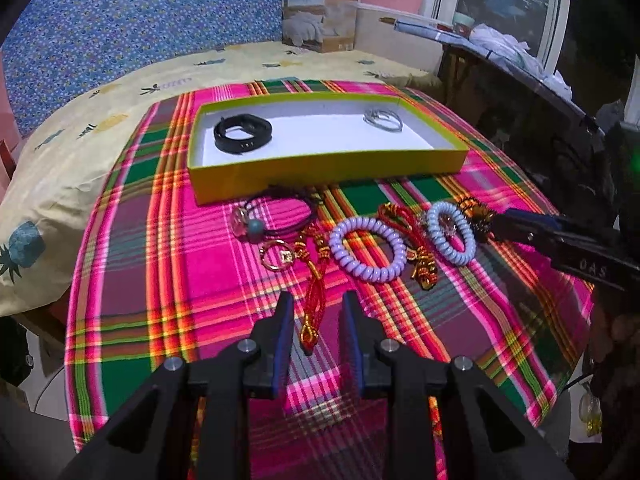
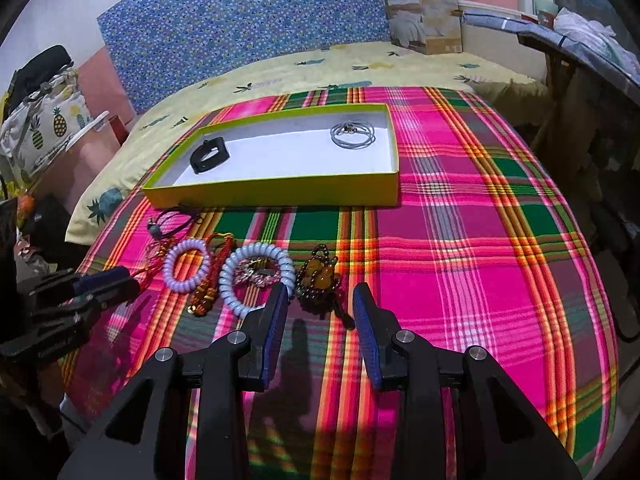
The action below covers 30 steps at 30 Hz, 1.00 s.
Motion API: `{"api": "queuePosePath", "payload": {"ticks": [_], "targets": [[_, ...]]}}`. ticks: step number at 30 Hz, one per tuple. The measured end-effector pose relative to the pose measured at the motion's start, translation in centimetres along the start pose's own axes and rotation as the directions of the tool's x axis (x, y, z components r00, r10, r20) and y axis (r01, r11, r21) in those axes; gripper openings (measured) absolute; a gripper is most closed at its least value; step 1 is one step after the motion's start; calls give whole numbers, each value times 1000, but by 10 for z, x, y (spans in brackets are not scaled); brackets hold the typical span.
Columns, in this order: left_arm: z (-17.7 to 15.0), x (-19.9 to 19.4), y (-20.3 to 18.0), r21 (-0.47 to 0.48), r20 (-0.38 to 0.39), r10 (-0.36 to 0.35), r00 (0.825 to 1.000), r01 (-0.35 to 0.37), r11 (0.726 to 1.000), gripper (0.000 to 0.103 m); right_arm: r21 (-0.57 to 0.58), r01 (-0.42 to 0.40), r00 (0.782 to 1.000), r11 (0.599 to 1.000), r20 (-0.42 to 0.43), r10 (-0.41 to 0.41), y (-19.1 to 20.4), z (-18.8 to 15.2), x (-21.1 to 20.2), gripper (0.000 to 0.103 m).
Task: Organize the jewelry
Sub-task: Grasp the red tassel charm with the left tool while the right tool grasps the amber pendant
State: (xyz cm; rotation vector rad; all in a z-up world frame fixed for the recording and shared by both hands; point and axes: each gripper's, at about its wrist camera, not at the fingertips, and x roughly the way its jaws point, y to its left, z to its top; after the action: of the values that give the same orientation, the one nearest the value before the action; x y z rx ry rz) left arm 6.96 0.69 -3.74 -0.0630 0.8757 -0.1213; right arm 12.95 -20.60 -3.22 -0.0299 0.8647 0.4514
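The left tool (image 1: 316,300) is hanging over a plaid cloth (image 1: 168,240) with its blue pads standing apart and gripping nothing; the lower end of a red-and-gold tassel cord (image 1: 316,292) is lying on the cloth in the gap between them, whether touched or not I cannot tell. The right tool (image 2: 320,292) is likewise standing apart and empty, with a brown bead charm (image 2: 320,276) sitting just beyond its tips at 12 o'clock.

The jewelry is lying in a loose row across the cloth. Seen from the right wrist, a pale blue coil bracelet (image 2: 256,276) is lying at 10 o'clock of the right tool's tips, just beside the left pad, with a small sparkly piece (image 2: 256,274) inside its ring. A lilac coil bracelet (image 2: 187,266) is sitting further toward 9 o'clock, and a black cord with a bead (image 2: 172,220) is lying at 11 o'clock near the box.

A yellow-green shallow box (image 2: 272,192) is resting beyond the row at 12 o'clock. Inside it a black band (image 2: 209,156) is lying at the 9 o'clock end and a silver-grey coiled chain (image 2: 354,134) at the 3 o'clock end, well apart.
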Motion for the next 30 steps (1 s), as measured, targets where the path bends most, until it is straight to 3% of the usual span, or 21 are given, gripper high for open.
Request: {"api": "queuePosePath", "payload": {"ticks": [6,10,13,17,30], "targets": [[0,6,-2,25,0,15,1000,-15,1000,26,4,-10,1000,1000,-18,10,-3,3,14,35],[1,8,-5,44,6,32,999,-33,999,25,-9,-12,1000,1000,-19,12,-2,5,16,28],[2,8,-4,47,7,51,999,-51,998,12,-9,-13,1000,1000,-17,12,-2,4,16,26],[0,6,-3,43,4,40,999,-40,998,7,-8,-11,1000,1000,-12,11,-1,3,14,23],[-9,-29,-15,55,64,-23,998,20,998,6,12,-7,1000,1000,21,7,-5,-13,-13,22]]}}
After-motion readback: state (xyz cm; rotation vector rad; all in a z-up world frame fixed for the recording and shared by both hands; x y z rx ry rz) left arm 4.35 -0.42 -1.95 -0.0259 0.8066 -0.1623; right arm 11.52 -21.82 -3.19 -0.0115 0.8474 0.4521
